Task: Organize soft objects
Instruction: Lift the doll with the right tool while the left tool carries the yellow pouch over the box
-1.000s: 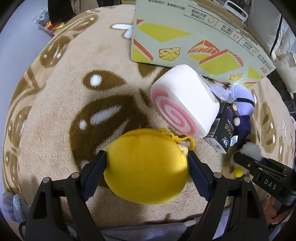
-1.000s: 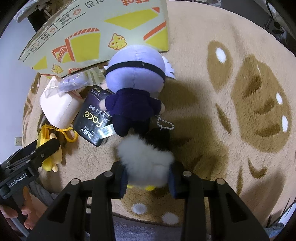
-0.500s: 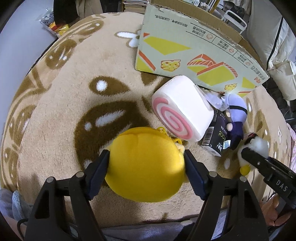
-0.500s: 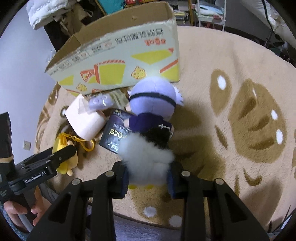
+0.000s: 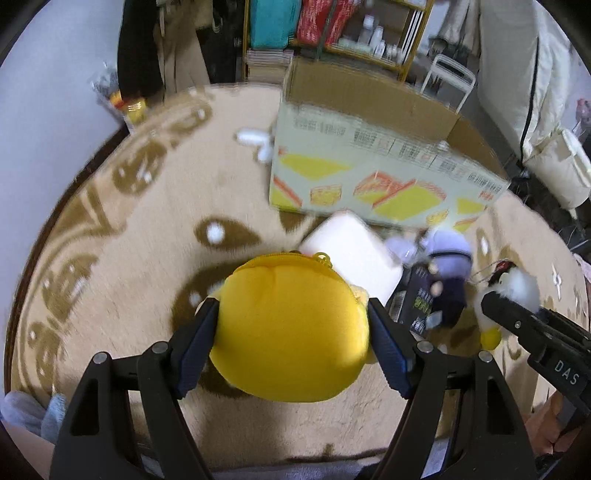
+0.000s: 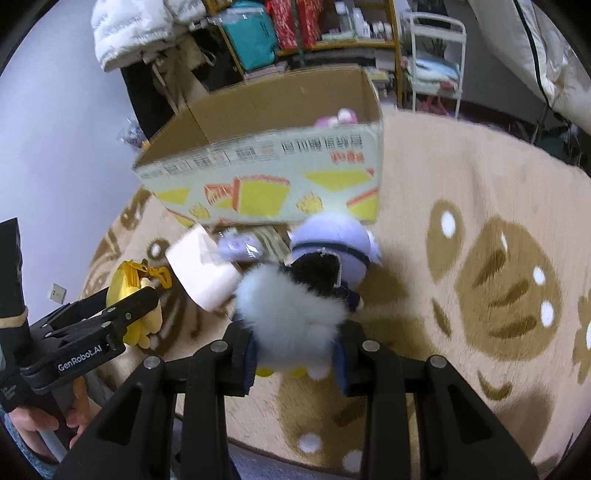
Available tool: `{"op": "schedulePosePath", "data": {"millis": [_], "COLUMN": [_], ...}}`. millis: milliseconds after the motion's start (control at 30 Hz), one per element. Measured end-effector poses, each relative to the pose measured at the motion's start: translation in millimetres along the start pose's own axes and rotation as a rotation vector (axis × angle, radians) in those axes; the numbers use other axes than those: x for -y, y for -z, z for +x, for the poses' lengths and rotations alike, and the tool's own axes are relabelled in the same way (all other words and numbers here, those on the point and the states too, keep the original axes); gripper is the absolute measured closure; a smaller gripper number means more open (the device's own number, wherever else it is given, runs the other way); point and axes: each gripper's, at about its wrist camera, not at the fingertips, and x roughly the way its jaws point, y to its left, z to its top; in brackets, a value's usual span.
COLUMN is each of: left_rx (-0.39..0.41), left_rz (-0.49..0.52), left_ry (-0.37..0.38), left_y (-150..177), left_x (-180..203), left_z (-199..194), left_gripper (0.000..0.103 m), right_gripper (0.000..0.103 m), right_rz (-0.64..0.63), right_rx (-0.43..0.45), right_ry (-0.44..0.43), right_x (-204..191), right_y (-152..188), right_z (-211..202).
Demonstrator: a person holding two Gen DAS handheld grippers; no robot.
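Patterned beige rug (image 5: 122, 236), cluttered shelves (image 6: 332, 26)

The open-topped cardboard box (image 6: 266, 173) stands on the rug (image 6: 480, 206); its mouth is unblocked from above, with a pink plush (image 6: 338, 117) in its far right corner. Crowded against its near wall lie the white roll cushion (image 5: 351, 254), a lavender-headed doll (image 6: 334, 240), a small wrapped lavender plush (image 6: 238, 246) and a black packet (image 5: 415, 302). Rug to the right of this cluster is bare. Behind the box, shelves (image 6: 332, 33) and a white rack (image 6: 436, 62) close the far side.
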Motion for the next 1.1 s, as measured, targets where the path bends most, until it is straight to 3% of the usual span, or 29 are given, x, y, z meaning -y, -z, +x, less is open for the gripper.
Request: {"op": "schedulePosePath", "data": {"millis": [300,533,667,1100], "left_rx": [0.304,0.387,0.451,0.542], "left_rz": [0.09,0.12,0.122,0.162], "left_ry": [-0.022,-0.016,-0.013,0.021], "left_y": [-7.1,-20.0,-35.3,-99.4], "left_x": [19.2,22.8,21.8,31.7], "left_z": [-57.6,-78.1,-89.6,-93.1], "left_gripper": [0.026,0.026,0.025,0.025], "right_gripper": [0.068,0.068,0.069,0.068], "right_rz": [0.045,0.05,-0.002,-0.021], "right_rx": [0.213,0.274,0.335,0.423], "right_ry": [-0.083,-0.112,-0.056,-0.09], "right_x": [0.3,-2.8,-14.2,-14.2], "right_y": [-13.3,-31.4,-46.0,-108.5], "right_z": [-31.8,-37.7,-43.7,-60.3]}}
